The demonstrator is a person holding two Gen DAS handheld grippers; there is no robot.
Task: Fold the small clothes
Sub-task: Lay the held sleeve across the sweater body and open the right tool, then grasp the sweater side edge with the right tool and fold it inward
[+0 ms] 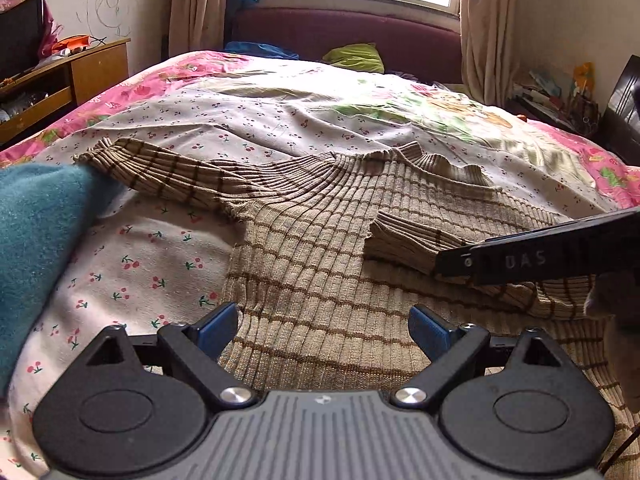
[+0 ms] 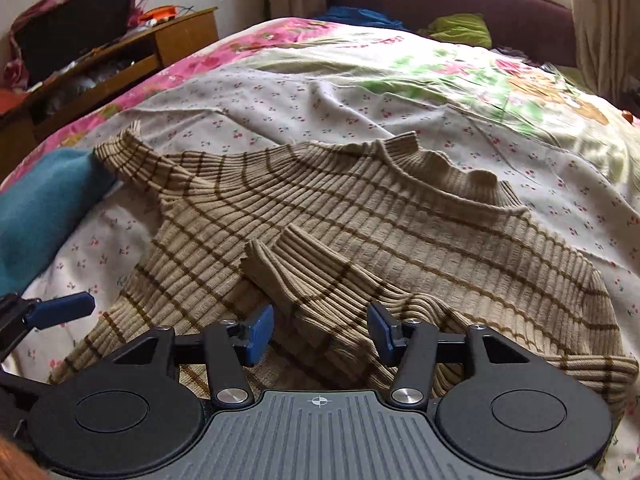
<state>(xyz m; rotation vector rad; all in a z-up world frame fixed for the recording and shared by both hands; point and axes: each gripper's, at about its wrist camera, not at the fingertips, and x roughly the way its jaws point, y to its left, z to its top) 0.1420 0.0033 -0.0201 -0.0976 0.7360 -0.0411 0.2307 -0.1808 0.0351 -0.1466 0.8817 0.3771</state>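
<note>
A beige ribbed sweater with brown stripes (image 1: 320, 248) lies flat on the bed, collar away from me. Its right sleeve (image 2: 320, 280) is folded in across the chest; its left sleeve (image 1: 160, 172) stretches out to the left. My left gripper (image 1: 324, 332) is open and empty over the sweater's lower body. My right gripper (image 2: 320, 332) is open, its blue pads either side of the folded sleeve without pinching it; it also shows from the side in the left wrist view (image 1: 452, 260). The left gripper's fingertip (image 2: 64, 310) shows in the right wrist view.
A teal garment (image 1: 36, 232) lies at the left, touching the outstretched sleeve's cuff. The bed has a cherry-print sheet (image 1: 152, 264) over a pink floral cover (image 1: 132, 88). A wooden cabinet (image 1: 80, 72) stands left, a headboard (image 1: 344, 32) and green pillow (image 1: 356, 58) far back.
</note>
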